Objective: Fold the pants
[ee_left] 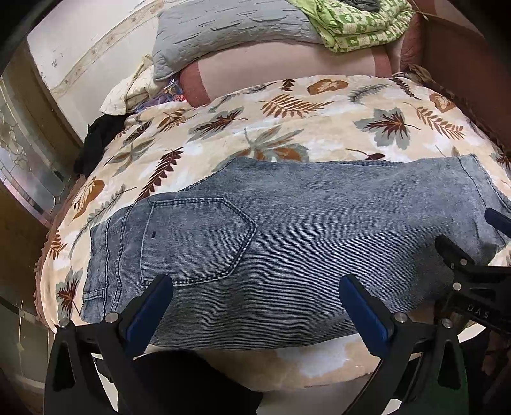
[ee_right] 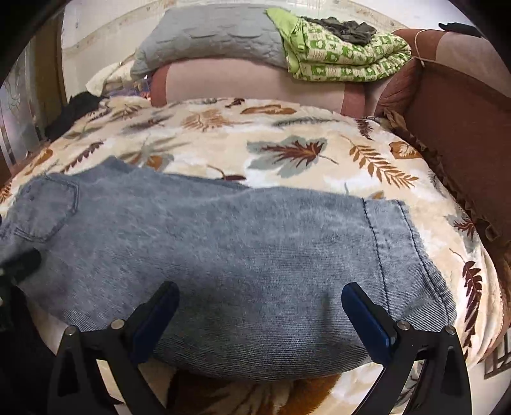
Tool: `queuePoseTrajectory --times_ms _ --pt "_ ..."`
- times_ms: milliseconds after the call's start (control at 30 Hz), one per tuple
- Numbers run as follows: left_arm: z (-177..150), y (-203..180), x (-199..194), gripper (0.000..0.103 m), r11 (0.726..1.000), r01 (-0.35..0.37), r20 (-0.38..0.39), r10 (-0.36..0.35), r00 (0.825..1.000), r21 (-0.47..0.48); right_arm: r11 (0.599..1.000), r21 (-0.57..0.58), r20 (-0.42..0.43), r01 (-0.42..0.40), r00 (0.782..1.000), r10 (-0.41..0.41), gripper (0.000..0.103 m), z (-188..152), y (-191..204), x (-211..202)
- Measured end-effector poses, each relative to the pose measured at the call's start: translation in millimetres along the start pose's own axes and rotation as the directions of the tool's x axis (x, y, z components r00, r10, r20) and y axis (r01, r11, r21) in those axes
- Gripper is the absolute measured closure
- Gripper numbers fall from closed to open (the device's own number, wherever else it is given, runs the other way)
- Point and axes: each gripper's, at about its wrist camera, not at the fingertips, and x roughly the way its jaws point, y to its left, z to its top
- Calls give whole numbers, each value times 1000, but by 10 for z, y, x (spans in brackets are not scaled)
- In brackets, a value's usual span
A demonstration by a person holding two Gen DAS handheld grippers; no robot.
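Pants (ee_left: pixel 287 230): blue denim, lying flat across the leaf-print blanket (ee_left: pixel 287 127) on the bed, waistband toward the left, hem toward the right.
Left wrist view, pocket (ee_left: pixel 194 239): a back pocket faces up near the waistband, stitching visible.
Left wrist view, left gripper (ee_left: pixel 255 303): jaws spread wide, blue-padded fingers (ee_left: pixel 150 306) over the near edge of the pants, nothing between them; contact with the cloth cannot be told.
Left wrist view, right gripper (ee_left: pixel 469 236): enters from the right over the hem end; its jaws look apart, holding nothing that can be seen.
Left wrist view, background: a grey pillow (ee_left: pixel 230 35) and a green patterned quilt (ee_left: pixel 361 25) sit on a pink cushion (ee_left: pixel 287 70) beyond the blanket; a dark garment (ee_left: pixel 99 140) lies at the blanket's left edge.
Right wrist view, pants (ee_right: pixel 239 255): the hem (ee_right: pixel 399 249) with 2 dark stitch lines lies on the right, the pocket (ee_right: pixel 48 207) far left.
Right wrist view, right gripper (ee_right: pixel 260 306): jaws spread wide above the near edge of the leg, gripping nothing.
Right wrist view, left gripper (ee_right: pixel 19 261): only a dark blurred part shows at the left edge.
Right wrist view, background: grey pillow (ee_right: pixel 207 38), green quilt (ee_right: pixel 345 54), brown bed side (ee_right: pixel 463 121) to the right.
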Motion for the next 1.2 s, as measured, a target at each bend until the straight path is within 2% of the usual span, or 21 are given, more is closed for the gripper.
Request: queuePoseTrajectory --times_ms 133,433,867,1200 --pt "13 -26 -16 0 1000 -3 4 3 1000 10 999 23 -7 -41 999 42 0 30 8 -28" --pt "37 -48 33 0 1000 -14 -2 14 1000 17 993 59 35 -99 995 97 0 90 -47 -157" --pt "46 -118 95 0 999 -21 -18 22 1000 39 988 82 65 -133 990 128 0 134 -105 -249" --pt "55 -140 76 0 999 -23 -17 24 1000 45 988 84 85 -127 989 120 0 144 -131 -307"
